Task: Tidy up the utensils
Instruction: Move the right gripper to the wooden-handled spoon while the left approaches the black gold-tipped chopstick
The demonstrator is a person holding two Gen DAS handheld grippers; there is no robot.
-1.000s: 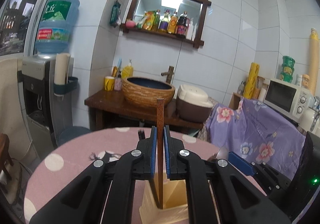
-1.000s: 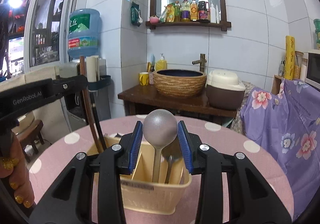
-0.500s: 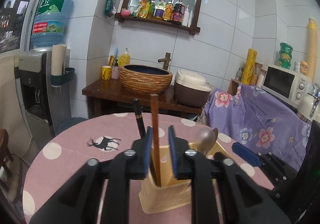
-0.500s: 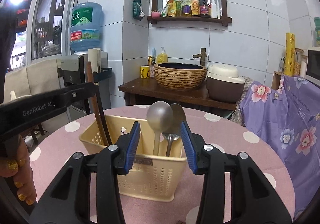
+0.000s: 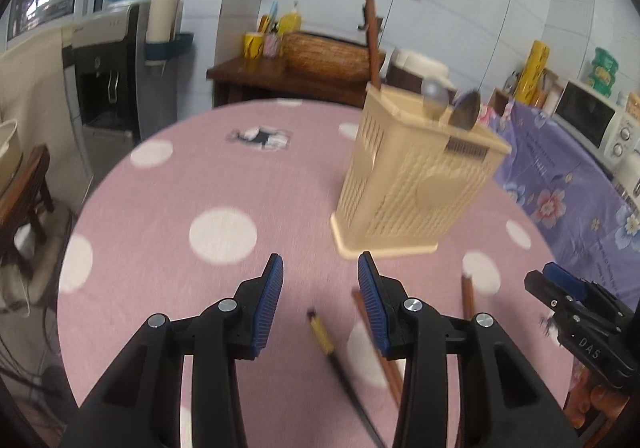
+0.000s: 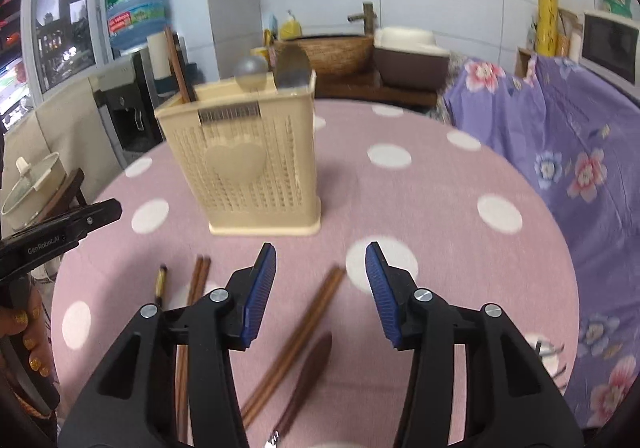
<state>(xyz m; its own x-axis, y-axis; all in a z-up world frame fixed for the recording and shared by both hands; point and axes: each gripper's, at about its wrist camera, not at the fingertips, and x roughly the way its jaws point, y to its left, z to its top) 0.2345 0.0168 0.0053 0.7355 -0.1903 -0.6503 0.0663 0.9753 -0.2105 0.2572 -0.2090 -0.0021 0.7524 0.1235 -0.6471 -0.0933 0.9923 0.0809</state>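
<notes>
Both my claws, left (image 5: 318, 294) and right (image 6: 320, 286), hang wide open and empty over loose chopsticks (image 6: 298, 340) on the table (image 6: 440, 207) before the utensil basket (image 6: 248, 159); a careless pinch could scatter the pairs.

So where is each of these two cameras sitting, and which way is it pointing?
Left wrist: rides on the left gripper, looking forward and down over the table; its open jaws show, with the right gripper at the edge.
Right wrist: rides on the right gripper, facing the holder; open jaws, left gripper and a hand show.
Both share the holder, chopsticks and table.
</notes>
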